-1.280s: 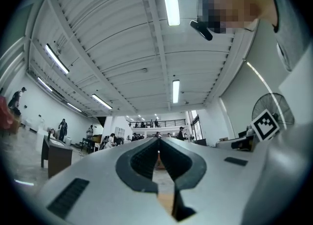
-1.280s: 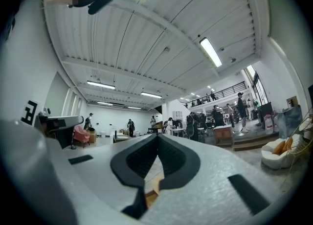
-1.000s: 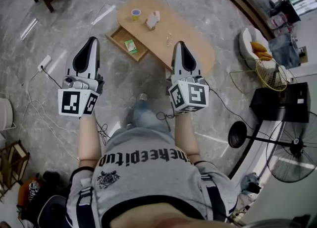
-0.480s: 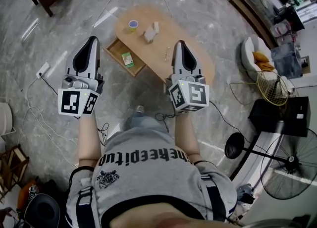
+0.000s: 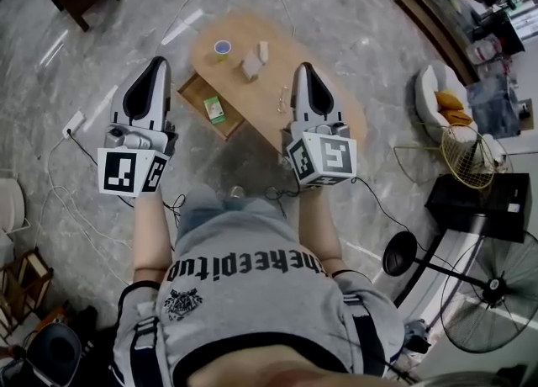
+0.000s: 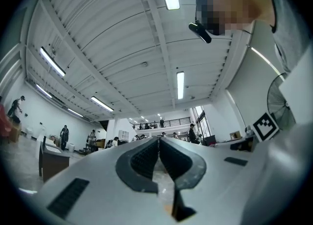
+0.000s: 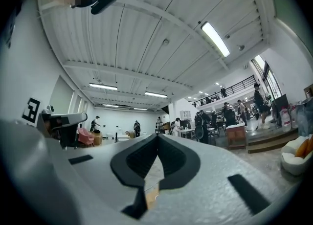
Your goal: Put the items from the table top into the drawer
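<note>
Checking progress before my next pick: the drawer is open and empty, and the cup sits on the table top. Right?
Not quite. The drawer is open but not empty: a green box lies in it, as the head view shows. The cup does sit on the table top.

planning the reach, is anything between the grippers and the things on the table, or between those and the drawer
Nothing visible does. The left gripper and right gripper, both shut, are short of the table. The cup and small items sit exposed, and the drawer stands open with one green box inside.
</note>
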Tool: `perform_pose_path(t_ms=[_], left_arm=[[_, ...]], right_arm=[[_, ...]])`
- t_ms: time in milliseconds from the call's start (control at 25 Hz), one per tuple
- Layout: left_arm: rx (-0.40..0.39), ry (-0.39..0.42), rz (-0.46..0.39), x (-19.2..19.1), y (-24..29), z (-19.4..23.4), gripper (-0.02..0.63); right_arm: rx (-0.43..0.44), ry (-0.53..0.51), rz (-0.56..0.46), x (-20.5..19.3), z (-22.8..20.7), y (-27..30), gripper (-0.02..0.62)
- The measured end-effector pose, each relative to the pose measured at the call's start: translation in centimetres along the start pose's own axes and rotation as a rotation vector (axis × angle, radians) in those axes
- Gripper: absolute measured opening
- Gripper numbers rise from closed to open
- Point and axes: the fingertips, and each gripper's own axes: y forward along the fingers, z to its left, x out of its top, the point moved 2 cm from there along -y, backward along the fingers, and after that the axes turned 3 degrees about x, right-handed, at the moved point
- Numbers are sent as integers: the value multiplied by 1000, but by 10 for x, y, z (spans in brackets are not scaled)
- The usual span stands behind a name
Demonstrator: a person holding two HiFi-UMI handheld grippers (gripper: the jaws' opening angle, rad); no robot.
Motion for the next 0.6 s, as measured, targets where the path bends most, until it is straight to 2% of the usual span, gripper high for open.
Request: perform_pose_path(t_ms=[320,600], left_arm=[[-32,-27,4,-24,41,23,12],[-104,-58,-16,-42,101,60,12]], right_arm=[[-45,10,11,-14,-16,37,5],[-113,-11,-9,-13,-27,92,5]])
